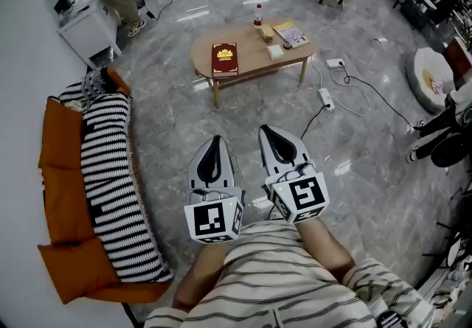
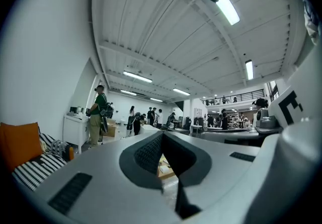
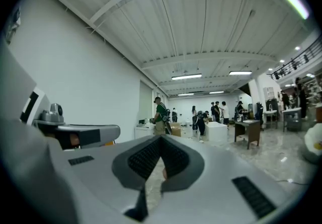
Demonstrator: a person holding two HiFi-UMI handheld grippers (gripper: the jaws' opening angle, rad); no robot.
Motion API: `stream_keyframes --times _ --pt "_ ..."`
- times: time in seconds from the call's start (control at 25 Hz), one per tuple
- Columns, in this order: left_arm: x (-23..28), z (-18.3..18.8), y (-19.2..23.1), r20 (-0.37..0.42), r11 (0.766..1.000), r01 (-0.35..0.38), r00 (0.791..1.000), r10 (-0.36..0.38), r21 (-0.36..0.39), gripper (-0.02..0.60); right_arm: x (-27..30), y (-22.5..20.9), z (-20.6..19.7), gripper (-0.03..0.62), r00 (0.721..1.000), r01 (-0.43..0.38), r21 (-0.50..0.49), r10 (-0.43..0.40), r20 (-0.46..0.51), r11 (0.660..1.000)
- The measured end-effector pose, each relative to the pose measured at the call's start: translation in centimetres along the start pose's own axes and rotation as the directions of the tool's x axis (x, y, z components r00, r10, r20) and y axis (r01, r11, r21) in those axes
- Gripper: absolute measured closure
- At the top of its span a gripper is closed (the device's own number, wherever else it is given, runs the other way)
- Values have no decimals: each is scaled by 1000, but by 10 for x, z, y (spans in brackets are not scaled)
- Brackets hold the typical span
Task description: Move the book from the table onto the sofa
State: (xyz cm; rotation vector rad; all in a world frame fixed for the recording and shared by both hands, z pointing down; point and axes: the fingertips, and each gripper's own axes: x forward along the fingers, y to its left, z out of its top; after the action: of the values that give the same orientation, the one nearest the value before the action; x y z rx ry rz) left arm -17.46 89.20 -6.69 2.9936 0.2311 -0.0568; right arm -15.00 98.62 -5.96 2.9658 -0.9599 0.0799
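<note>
Both grippers are held side by side close to the person's chest, level and well short of the bench (image 1: pixel 254 61). The left gripper (image 1: pixel 214 140) has its jaws closed together with nothing between them, and so does the right gripper (image 1: pixel 268 131). The red book (image 1: pixel 224 59) lies flat on the bench's left end. The orange sofa (image 1: pixel 59 194), draped with a striped blanket (image 1: pixel 110 186), stands well apart at the left.

You had nothing legible here: the red book (image 1: pixel 225 58) on the counter (image 1: pixel 254 55) bore gold cover print too small to read, and the yellow booklet's (image 1: pixel 291 33) print was just as unreadable.
</note>
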Motion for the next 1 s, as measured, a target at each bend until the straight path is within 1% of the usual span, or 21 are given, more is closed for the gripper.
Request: stream_keyframes --times 0.36,0.56,0.76,1.0 --pt "-4 1 37 4 1000 26 1000 -26 -16 578 18 26 -2 582 999 33 8 -33 11 999" --pt "-2 -14 55 -15 998 37 999 -38 -48 578 28 35 -13 582 999 46 22 -46 -8 999" --pt "15 -23 58 -30 997 61 998 -62 -55 578 50 24 -20 582 998 61 28 -60 -28 998" --pt "67 -35 71 -44 997 70 996 -72 -38 578 97 -1 -29 582 998 60 42 -59 -22 997"
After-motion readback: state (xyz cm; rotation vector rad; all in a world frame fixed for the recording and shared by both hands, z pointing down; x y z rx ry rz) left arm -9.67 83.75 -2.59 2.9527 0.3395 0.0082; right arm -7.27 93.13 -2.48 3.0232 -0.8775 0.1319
